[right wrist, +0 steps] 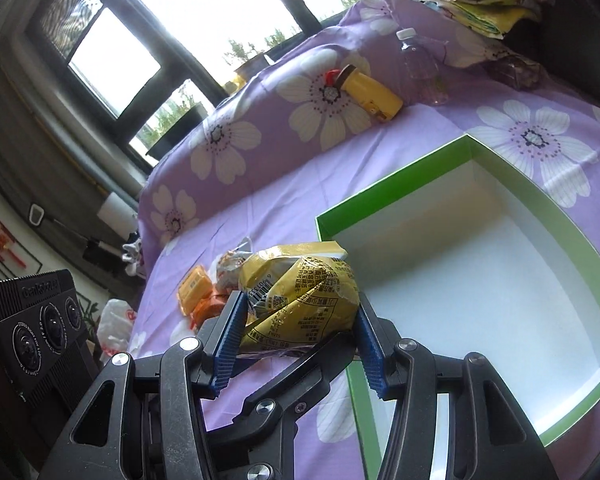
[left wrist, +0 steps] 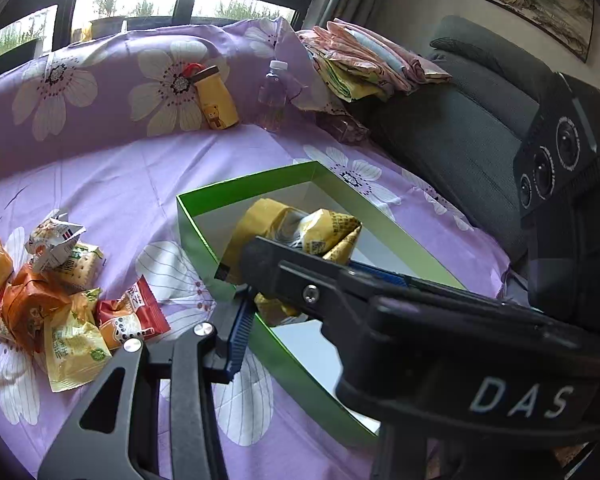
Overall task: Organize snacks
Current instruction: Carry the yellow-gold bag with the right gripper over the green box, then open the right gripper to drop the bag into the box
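A crumpled yellow snack packet [right wrist: 300,300] sits clamped between the blue ribbed pads of the right hand-held gripper [right wrist: 300,340], held above the purple flowered sheet [right wrist: 260,208] just beside the near-left corner of the green box [right wrist: 380,200]. The box's white floor looks bare in the right wrist view. In the left wrist view the left hand-held gripper [left wrist: 296,280] is over the box's near wall, its pads pressed on another yellow packet [left wrist: 332,228], though one finger is largely hidden behind the black frame. To the left, a loose heap of snacks [left wrist: 52,292] in orange, red, yellow and white wrappers lies on the sheet. Farther back, a yellow bear-print flask [left wrist: 216,98] and a clear bottle [left wrist: 274,92] lean against the flowered cushion, with folded cloths [left wrist: 372,64] beyond.
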